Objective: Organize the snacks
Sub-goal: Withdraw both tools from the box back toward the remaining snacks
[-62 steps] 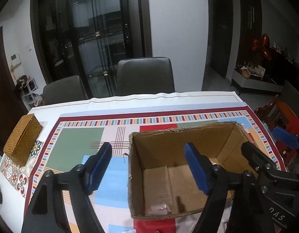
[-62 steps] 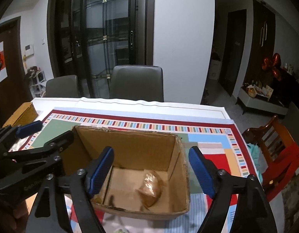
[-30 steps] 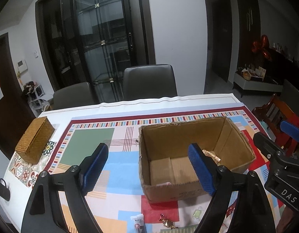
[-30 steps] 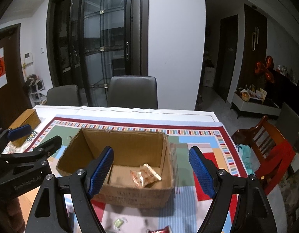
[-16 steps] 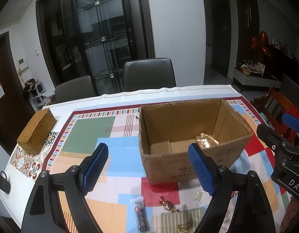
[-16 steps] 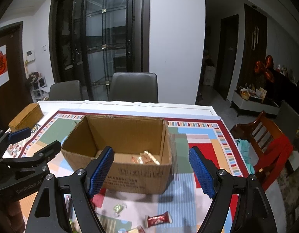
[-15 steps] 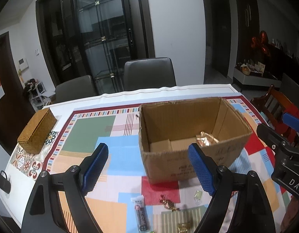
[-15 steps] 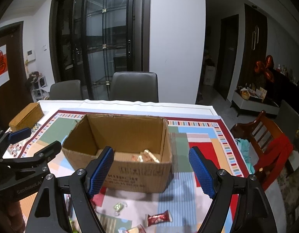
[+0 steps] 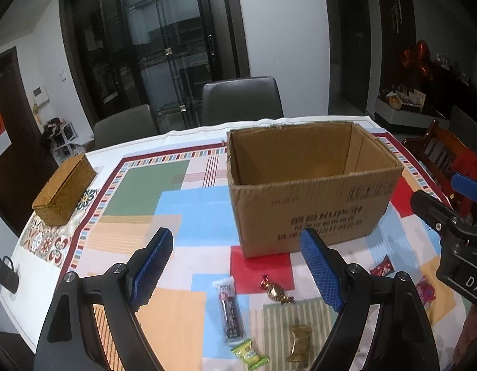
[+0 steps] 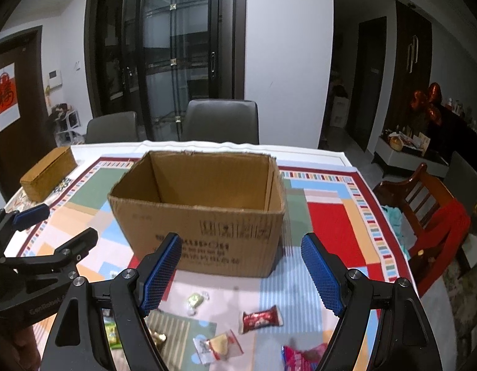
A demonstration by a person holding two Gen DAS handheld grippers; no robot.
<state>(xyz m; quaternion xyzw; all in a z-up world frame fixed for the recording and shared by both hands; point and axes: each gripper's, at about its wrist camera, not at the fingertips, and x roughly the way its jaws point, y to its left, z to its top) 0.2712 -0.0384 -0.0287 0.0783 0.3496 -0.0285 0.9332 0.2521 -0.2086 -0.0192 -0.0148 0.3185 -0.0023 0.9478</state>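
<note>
Snacks lie loose on the near part of the tablecloth [image 9: 139, 198], in front of a brown cardboard box [image 9: 312, 198]. The box stands upright with its open top facing up, and its long side runs left to right across the table.

In the left wrist view, a long dark snack bar [image 9: 228, 304] lies just in front of the box, with its long side pointing toward the box and away from it. Beside it is a gold and red twist candy [image 9: 275, 290], a little tilted. Nearer still are a green candy [image 9: 249, 352] and a gold packet [image 9: 300, 341].

In the right wrist view, a red candy wrapper [image 10: 261, 318] lies flat with its long side going left to right. A pale green candy [image 10: 195, 301] sits near it. A clear packet with a yellow biscuit [image 10: 218, 346] lies close by, and a red and blue packet [image 10: 303, 355] sits at the bottom edge.

The left gripper [image 9: 235, 273] is wide open with nothing between its blue pads. The right gripper [image 10: 240, 273] is also wide open and holds nothing. Both hang over the snacks.

The cloth has many colored blocks and a striped border. A woven box [image 9: 63, 187] sits on the far left of the table. Two gray chairs [image 9: 241, 100] stand behind the table. A red wooden chair [image 10: 430, 210] is on the right. Dark glass doors [image 10: 164, 52] and a white wall [image 10: 288, 46] are at the back.
</note>
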